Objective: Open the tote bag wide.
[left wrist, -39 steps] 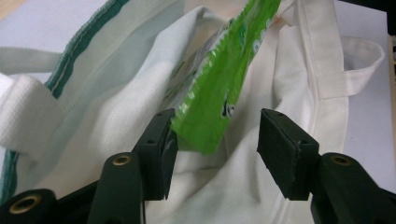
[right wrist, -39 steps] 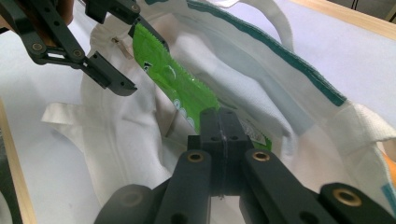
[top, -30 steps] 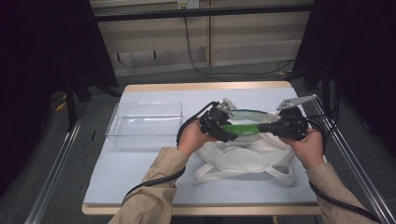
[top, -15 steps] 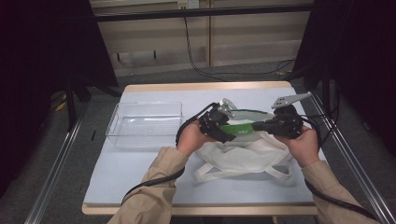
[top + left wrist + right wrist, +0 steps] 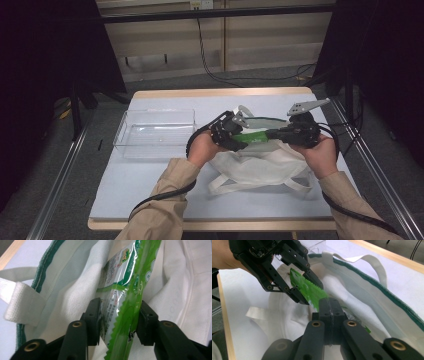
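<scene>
Green snack packet [image 5: 125,302]: light, crinkly film, slippery; best taken at its serrated seam. Right tongs [image 5: 329,305] clenched on it above the white tote bag [image 5: 260,165]. Left tongs [image 5: 118,320] have just been closing around the packet edge, pads not yet pressing.

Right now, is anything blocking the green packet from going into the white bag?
Nothing visible blocks it. The green packet sits at the white bag's open mouth, pinched by the right tool.

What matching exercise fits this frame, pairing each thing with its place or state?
Things:
1. green packet
2. white tote bag
3. clear plastic tray
4. right gripper

States:
a. empty, left side of the table
b. lying under both grippers
c. shut on the packet's edge
d. between the left gripper's fingers, over the bag's mouth

Pairs: 1-d, 2-b, 3-a, 4-c
</scene>
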Demonstrator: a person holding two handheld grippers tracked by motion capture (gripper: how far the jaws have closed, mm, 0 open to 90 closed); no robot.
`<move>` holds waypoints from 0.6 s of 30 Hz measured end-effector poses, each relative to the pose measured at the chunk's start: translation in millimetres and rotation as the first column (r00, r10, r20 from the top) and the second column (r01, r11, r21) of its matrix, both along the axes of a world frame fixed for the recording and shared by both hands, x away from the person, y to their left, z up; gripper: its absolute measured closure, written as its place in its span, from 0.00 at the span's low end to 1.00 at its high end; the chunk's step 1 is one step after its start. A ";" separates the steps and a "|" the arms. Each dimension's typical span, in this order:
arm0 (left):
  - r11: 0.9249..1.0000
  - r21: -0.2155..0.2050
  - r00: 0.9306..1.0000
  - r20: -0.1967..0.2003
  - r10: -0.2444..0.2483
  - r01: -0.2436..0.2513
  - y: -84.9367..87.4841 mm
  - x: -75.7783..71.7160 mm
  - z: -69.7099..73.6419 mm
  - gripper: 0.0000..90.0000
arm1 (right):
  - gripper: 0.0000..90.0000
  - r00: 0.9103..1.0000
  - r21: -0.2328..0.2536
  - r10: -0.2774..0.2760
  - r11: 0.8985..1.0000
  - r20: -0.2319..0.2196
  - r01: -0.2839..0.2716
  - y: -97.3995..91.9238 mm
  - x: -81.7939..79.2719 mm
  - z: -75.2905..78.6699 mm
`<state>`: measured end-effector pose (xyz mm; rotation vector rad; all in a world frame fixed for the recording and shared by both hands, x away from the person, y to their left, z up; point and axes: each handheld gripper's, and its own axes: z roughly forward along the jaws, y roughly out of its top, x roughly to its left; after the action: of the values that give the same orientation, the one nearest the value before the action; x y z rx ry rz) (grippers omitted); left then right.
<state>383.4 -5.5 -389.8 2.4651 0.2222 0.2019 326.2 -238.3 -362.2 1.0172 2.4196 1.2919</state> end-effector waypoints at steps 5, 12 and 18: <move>1.000 0.005 1.000 0.006 0.009 -0.009 4.8 0.8 2.7 0.73 | 0.81 0.999 0.002 -0.014 1.000 0.035 0.014 -1.2 -2.4 -3.3; 1.000 0.011 1.000 0.012 0.006 -0.006 8.3 0.2 3.4 0.74 | 0.54 0.999 -0.011 -0.043 0.999 0.018 0.043 -9.6 -5.5 -17.0; 1.000 0.014 1.000 0.010 0.004 -0.004 9.7 -0.6 9.6 0.77 | 0.34 0.997 -0.017 -0.072 0.997 -0.004 0.072 -13.6 -9.6 -34.2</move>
<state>382.8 4.1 -380.2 2.4774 0.2224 0.2175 316.5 -251.9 -396.5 1.0934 2.3701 1.2451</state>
